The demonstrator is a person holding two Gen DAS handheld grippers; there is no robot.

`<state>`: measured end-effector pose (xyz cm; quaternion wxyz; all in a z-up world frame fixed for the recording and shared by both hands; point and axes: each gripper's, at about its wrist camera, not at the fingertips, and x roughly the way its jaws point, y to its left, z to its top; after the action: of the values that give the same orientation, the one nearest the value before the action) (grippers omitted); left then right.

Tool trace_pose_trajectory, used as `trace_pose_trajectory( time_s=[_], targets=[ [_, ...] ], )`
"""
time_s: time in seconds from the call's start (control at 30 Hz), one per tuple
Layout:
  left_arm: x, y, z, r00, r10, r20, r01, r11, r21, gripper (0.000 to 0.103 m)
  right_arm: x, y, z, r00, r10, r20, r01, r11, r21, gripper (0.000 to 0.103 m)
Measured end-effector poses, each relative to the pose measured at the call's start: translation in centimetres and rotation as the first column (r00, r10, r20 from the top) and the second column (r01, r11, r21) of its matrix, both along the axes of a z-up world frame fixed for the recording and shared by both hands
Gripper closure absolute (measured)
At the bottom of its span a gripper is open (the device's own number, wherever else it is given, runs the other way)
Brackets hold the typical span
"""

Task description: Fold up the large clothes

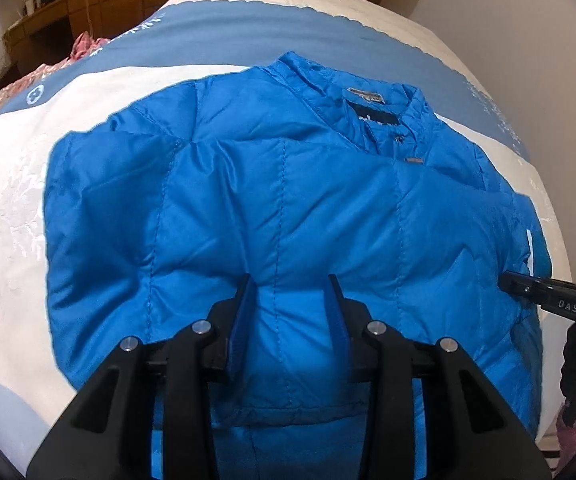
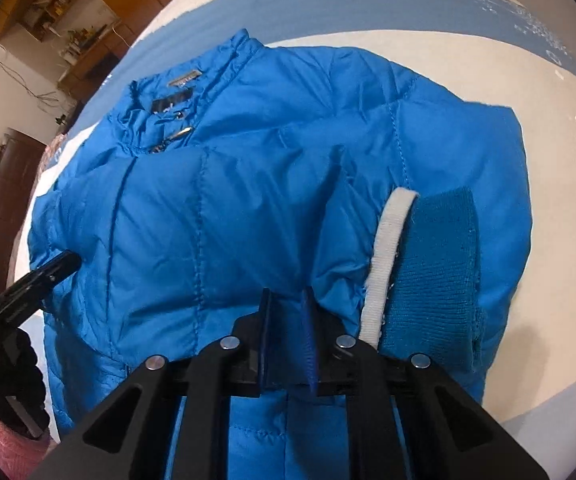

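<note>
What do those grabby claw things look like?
Each gripper, left and right, is a black plastic frame with triangular cut-outs, round silver pins and two thin blue fingers. Seen side-on, the right gripper carries the white letters DAS.

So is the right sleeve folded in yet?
Folded in: the knit cuff lies on the blue jacket front, inside its outline rather than out on the bedspread.

Left gripper (image 1: 291, 280): both fingers spread wide, tips resting on the fabric with nothing between them. Right gripper (image 2: 288, 292): fingers drawn close, a narrow gap between them, a ridge of fabric rising in it; whether it is pinched cannot be told.
</note>
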<state>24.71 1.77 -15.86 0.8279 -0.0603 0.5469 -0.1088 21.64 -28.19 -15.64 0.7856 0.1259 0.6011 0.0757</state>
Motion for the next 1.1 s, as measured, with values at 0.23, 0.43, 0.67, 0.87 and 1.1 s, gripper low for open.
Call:
trace_pose_trajectory(
  time_s=[0.23, 0.43, 0.67, 0.87, 1.1],
  targets=[
    [3.7, -1.9, 2.2, 0.999, -0.009, 0.045, 0.008, 1.000, 0.026, 0.067, 3.7, 0.7, 2.4, 0.998, -0.008, 0.057, 0.008, 1.000, 0.000, 0.085],
    [6.9, -2.0, -1.1, 0.999, 0.008, -0.047, -0.007, 0.999, 0.036, 0.066, 6.4, 0.1, -1.9, 0.998, -0.040, -0.037, 0.041, 0.999, 0.013, 0.089],
    [2.8, -1.4, 2.4, 0.999, 0.006, 0.032, -0.007, 0.999, 0.037, 0.066, 2.8, 0.0, 1.1, 1.000, -0.014, 0.023, 0.013, 0.999, 0.048, 0.084],
    [-4.2, -0.9, 1.9, 1.000, -0.024, 0.012, 0.023, 0.999, 0.045, 0.066, -4.3, 1.2, 2.5, 0.997, 0.024, 0.074, -0.031, 0.994, 0.101, 0.083],
    [-14.0, 5.3, 2.2, 0.999, 0.048, 0.007, -0.048, 0.998, 0.034, 0.049, -14.2, -1.4, 2.4, 0.996, 0.017, 0.089, -0.026, 0.994, 0.103, 0.075]
  ],
)
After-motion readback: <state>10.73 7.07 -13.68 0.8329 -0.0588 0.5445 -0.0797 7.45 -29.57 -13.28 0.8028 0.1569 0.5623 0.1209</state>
